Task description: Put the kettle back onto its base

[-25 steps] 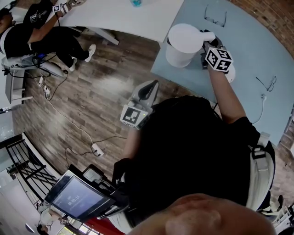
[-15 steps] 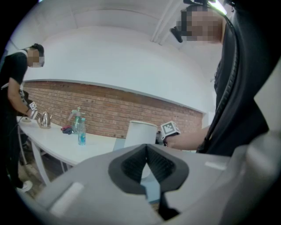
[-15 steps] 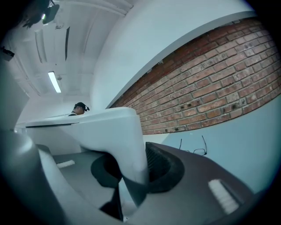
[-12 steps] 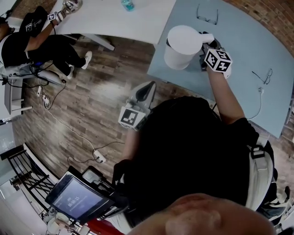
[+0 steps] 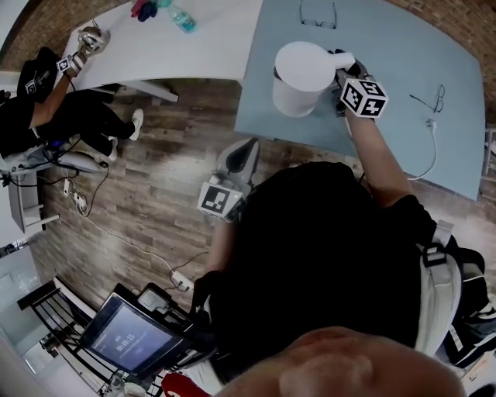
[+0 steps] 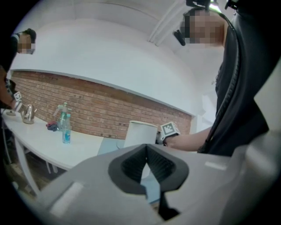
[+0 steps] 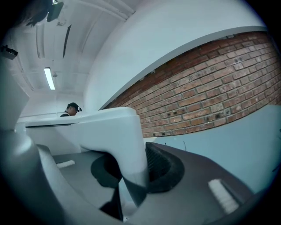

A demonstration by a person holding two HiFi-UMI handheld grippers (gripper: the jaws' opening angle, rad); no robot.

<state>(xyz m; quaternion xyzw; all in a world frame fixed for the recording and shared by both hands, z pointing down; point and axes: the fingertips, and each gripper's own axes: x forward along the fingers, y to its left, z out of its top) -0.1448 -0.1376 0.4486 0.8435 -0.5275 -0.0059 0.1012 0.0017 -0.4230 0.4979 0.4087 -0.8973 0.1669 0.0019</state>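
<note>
A white kettle [image 5: 301,76] hangs over the light blue table [image 5: 403,101] near its left corner. My right gripper [image 5: 341,74] is shut on the kettle's handle [image 5: 345,60]. In the right gripper view the white handle [image 7: 118,136] fills the space between the dark pads of that gripper [image 7: 131,169]. My left gripper [image 5: 246,155] is held low beside the person's body, above the wooden floor, shut with nothing in it. In the left gripper view that gripper [image 6: 147,151] points towards the kettle [image 6: 139,134]. No kettle base shows in any view.
Glasses [image 5: 318,13] lie at the blue table's far side, another pair [image 5: 428,99] and a white cable [image 5: 430,147] to the right. A white table [image 5: 194,46] with a bottle [image 5: 182,19] stands at the left, where another person [image 5: 46,108] sits. Cables cross the floor.
The right gripper has carried the kettle a little farther in over the blue table, away from its left corner. The head view has swung. The left gripper has shifted slightly.
</note>
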